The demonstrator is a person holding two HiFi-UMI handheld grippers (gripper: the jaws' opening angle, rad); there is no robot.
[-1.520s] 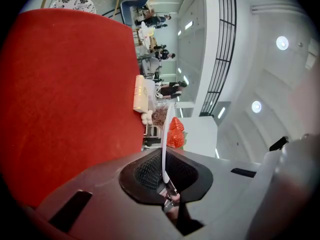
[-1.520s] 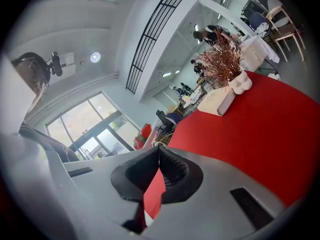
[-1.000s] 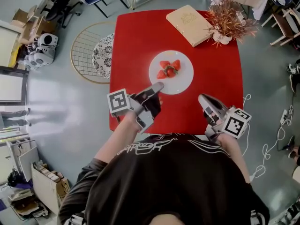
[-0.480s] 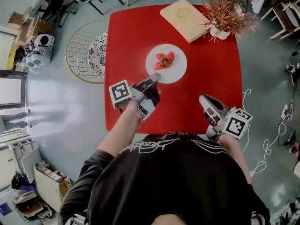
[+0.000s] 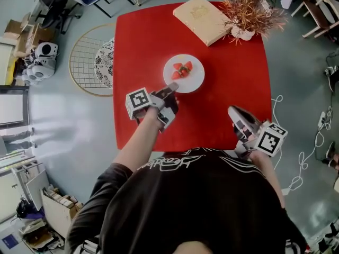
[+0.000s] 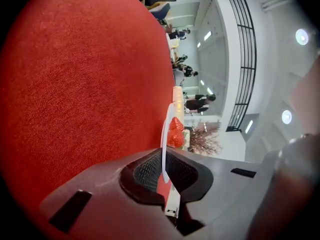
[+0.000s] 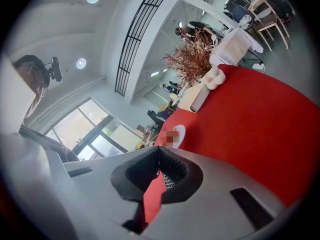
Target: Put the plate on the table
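Our left gripper is clenched on the near rim of the plate, a thin edge grip that keeps the pads off the strawberries and the plate level. The plate is at the middle of the table, resting or just above; we cannot tell which. Our right gripper, closed and empty, hangs clear near the table's front edge.
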